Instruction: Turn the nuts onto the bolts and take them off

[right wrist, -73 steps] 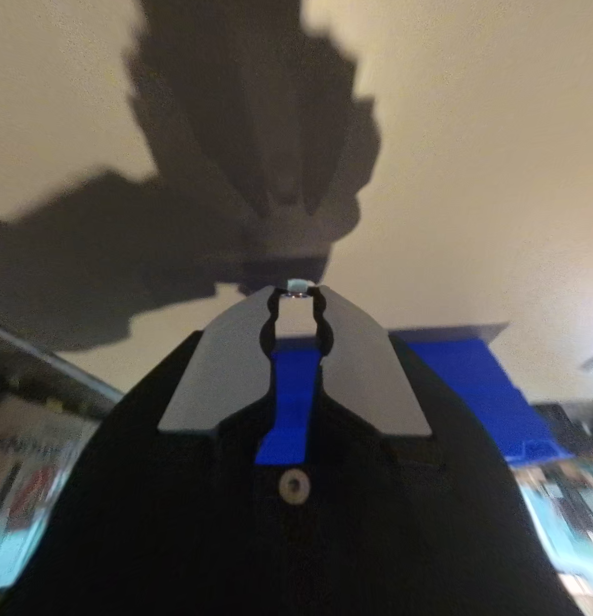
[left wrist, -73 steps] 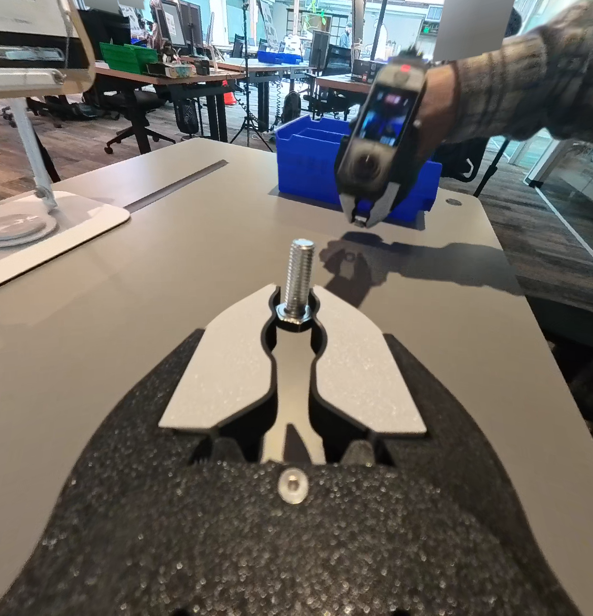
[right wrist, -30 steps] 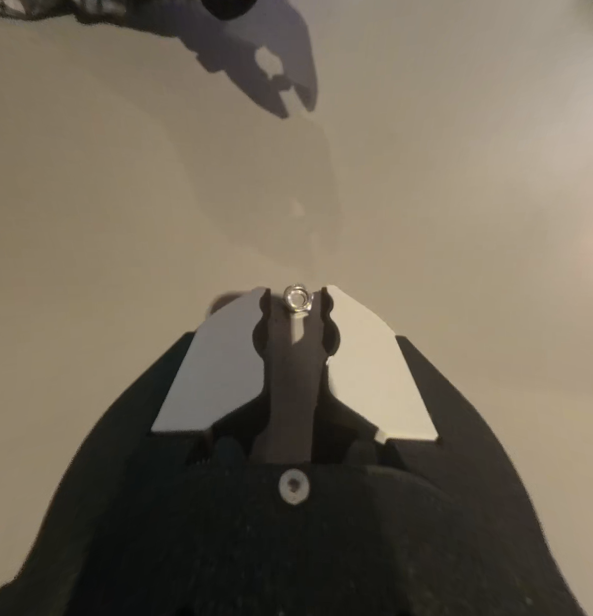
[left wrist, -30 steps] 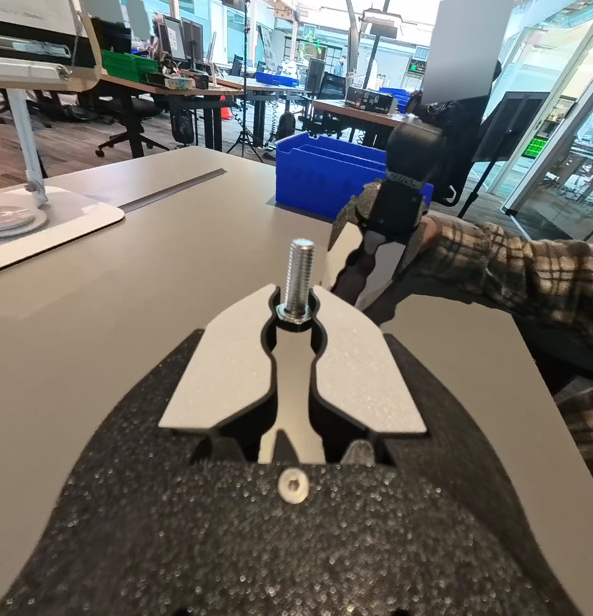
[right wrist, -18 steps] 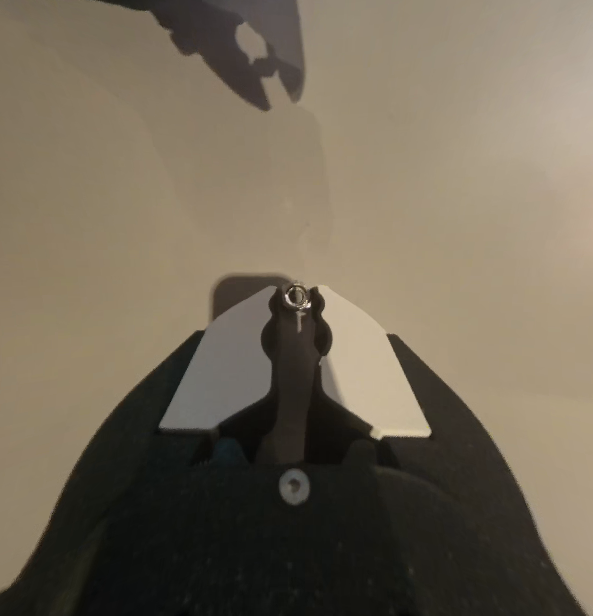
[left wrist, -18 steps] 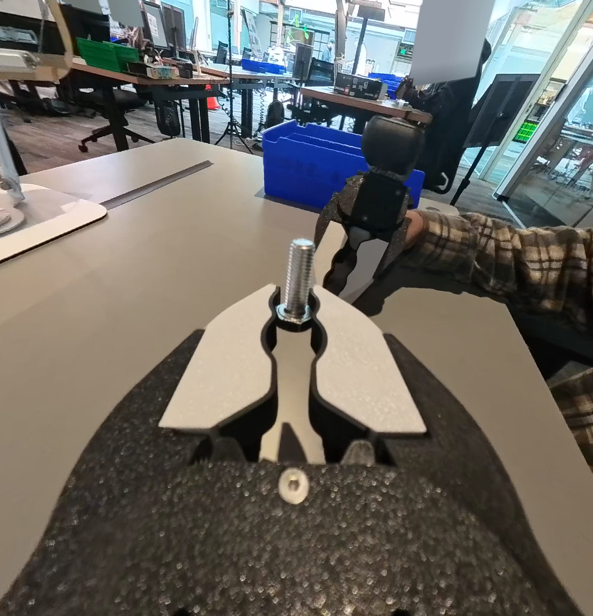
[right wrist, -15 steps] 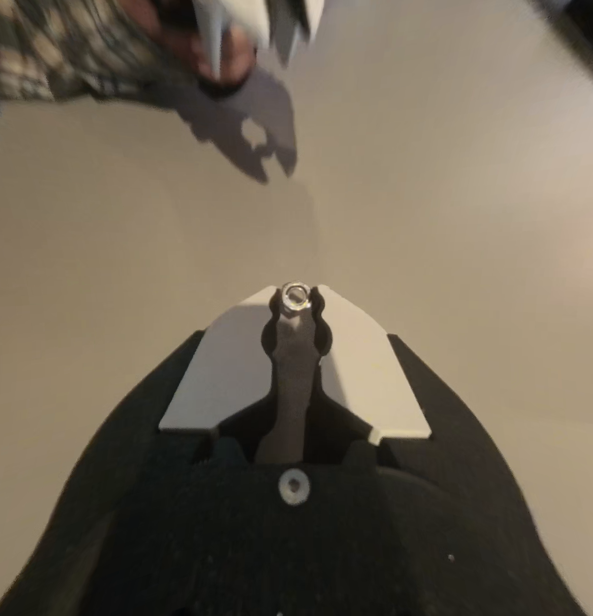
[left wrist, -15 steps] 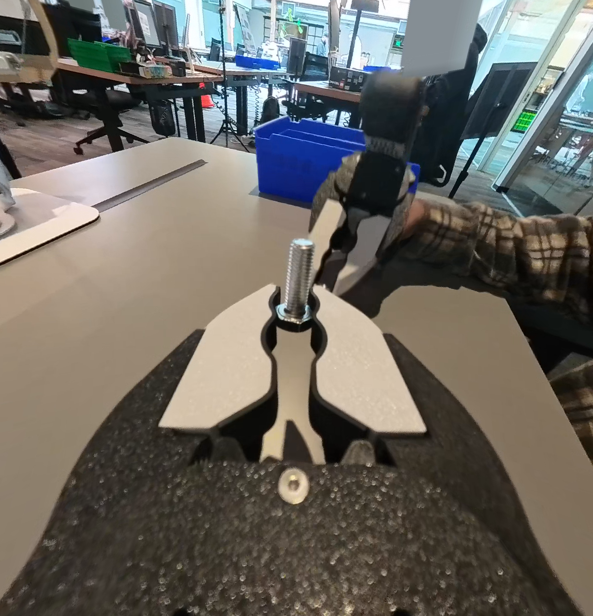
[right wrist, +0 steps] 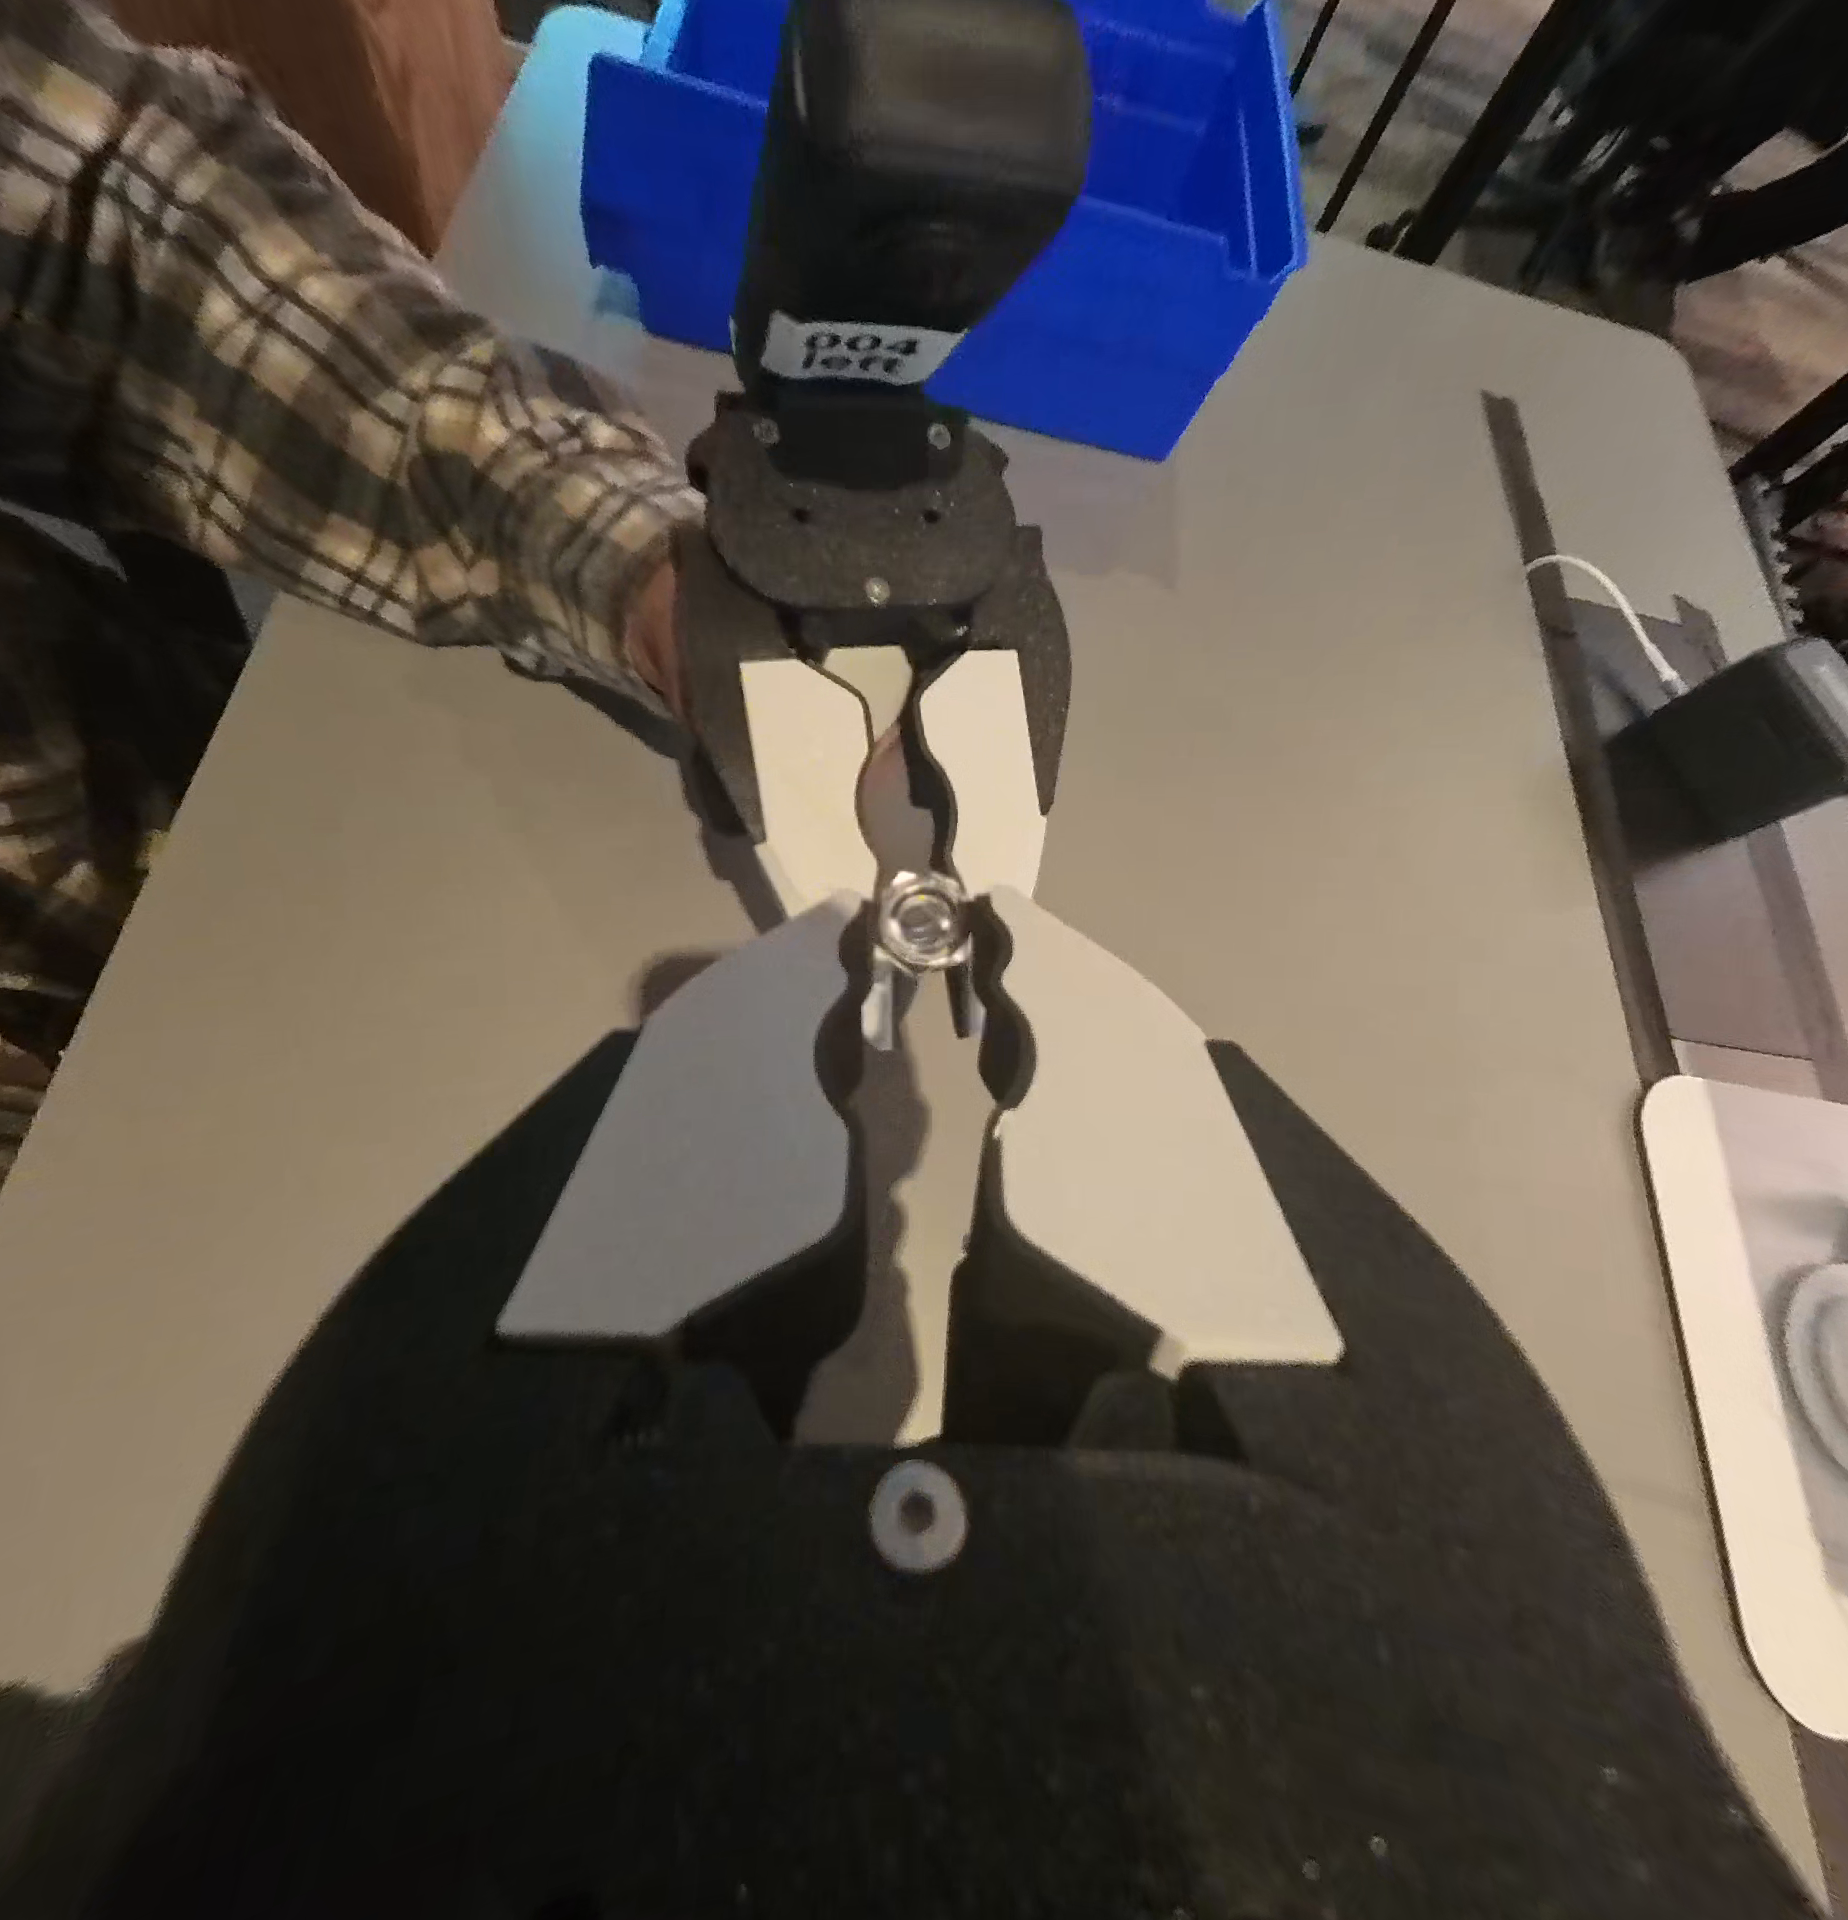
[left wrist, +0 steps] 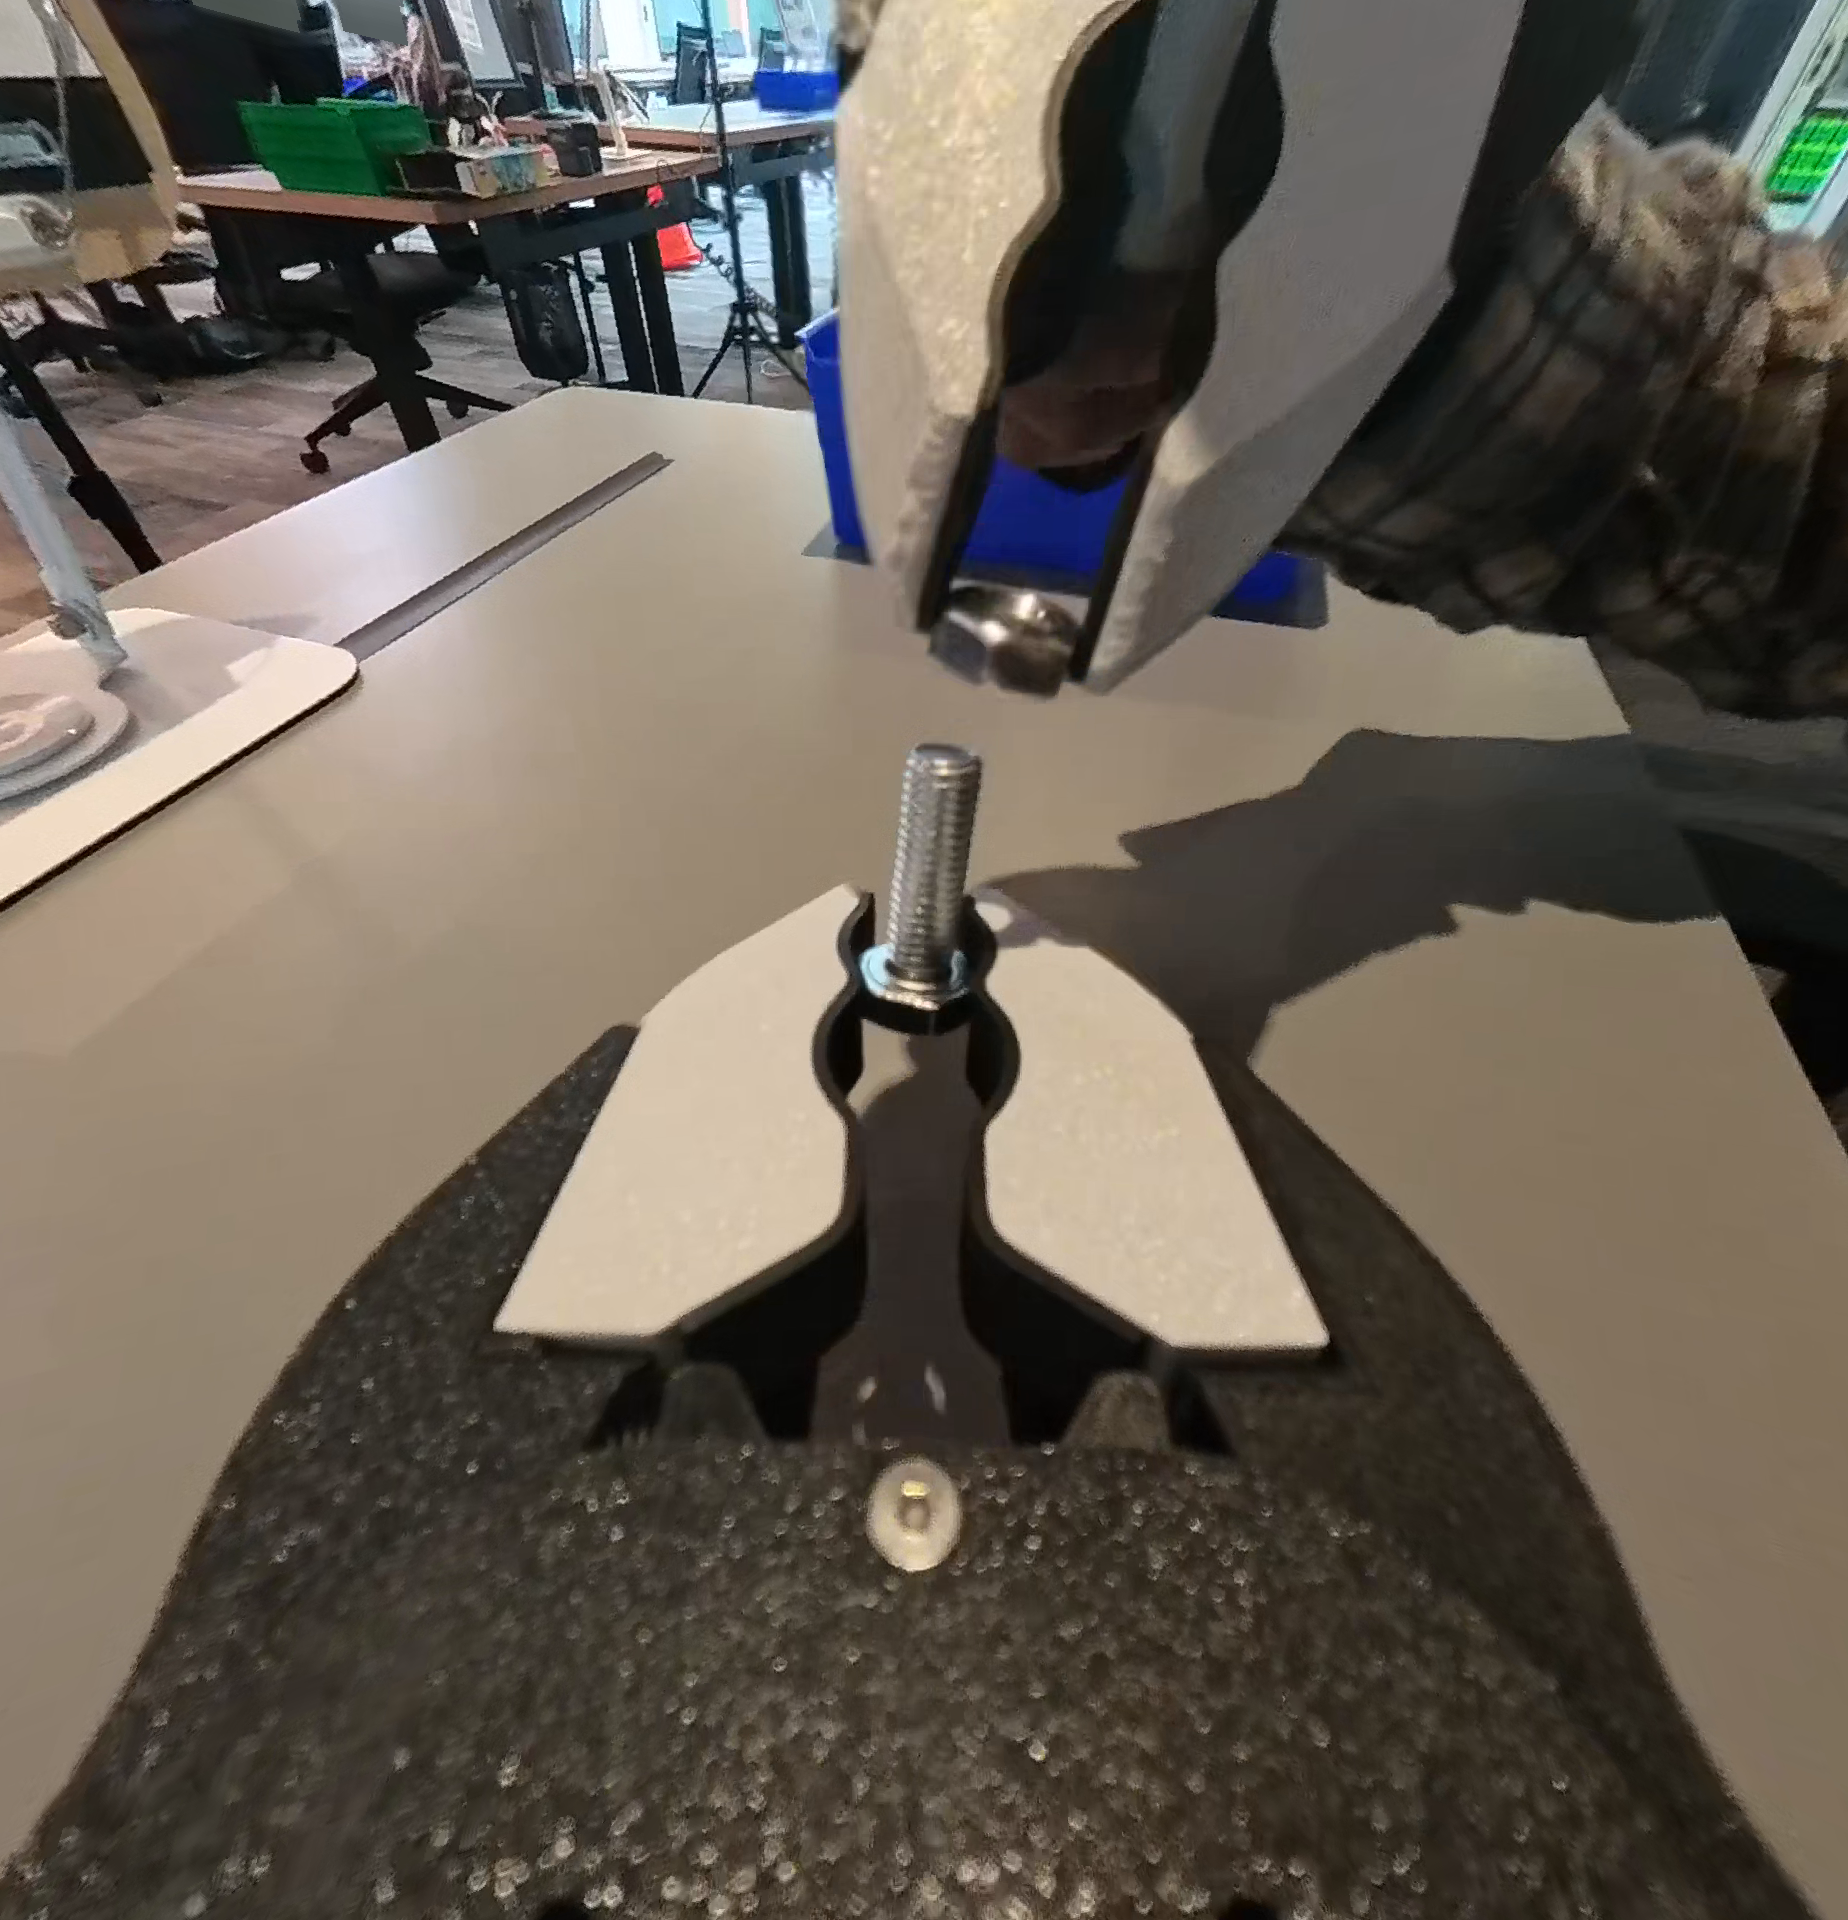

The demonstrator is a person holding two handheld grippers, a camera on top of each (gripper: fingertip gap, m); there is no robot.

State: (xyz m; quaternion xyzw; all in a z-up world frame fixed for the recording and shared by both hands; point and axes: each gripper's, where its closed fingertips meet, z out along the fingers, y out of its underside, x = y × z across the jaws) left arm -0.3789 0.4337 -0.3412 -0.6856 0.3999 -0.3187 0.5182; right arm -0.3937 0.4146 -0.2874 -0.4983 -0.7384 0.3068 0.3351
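nut (left wrist: 1006, 646) just above upright bolt (left wrist: 925, 862), bin (right wrist: 1128, 301) behind on table (left wrist: 484, 831)

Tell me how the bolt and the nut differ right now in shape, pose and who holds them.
The bolt is a long threaded shaft standing upright; the nut is a short hex piece hanging above the bolt's tip, not yet touching it.
The bolt is gripped near its base by the left gripper; the nut is pinched at the fingertips of the right gripper, which points down at it.
Both are shiny silver metal.
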